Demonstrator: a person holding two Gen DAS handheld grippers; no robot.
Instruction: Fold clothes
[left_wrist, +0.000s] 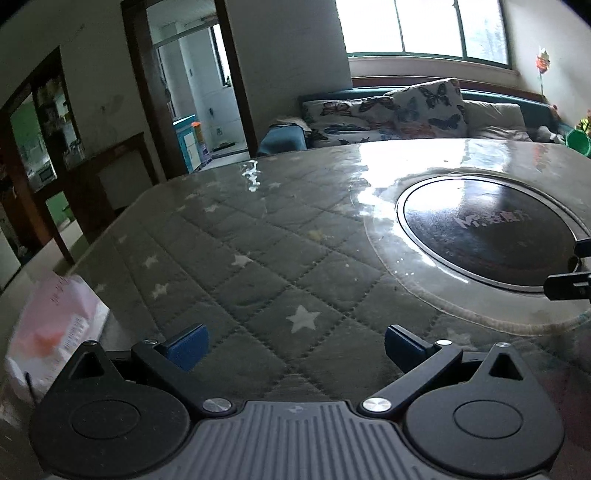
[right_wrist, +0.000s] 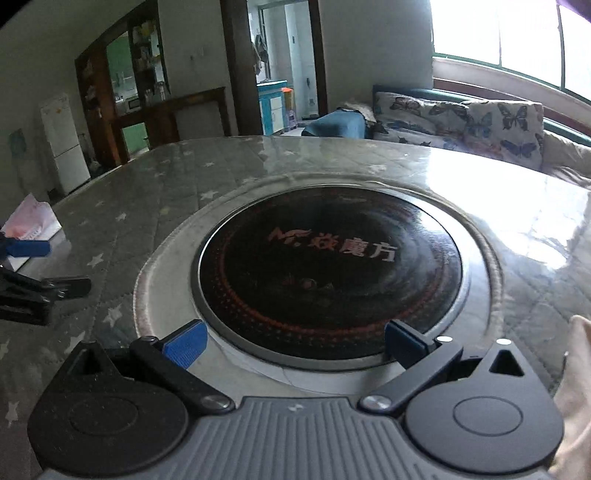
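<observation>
Left gripper (left_wrist: 295, 343) and right gripper (right_wrist: 295, 341) spread-jawed, empty, over quilted table cover (left_wrist: 236, 236); pale cloth (right_wrist: 577, 369) just right of right jaws, likely soft, limp, light: pinch at an edge.

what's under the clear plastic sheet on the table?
Under the clear plastic sheet: a grey quilted star-print cover and a round black induction cooktop with red lettering, set in a pale ring. The tabletop beneath the quilt is hidden. Both grippers hover open, empty.
</observation>
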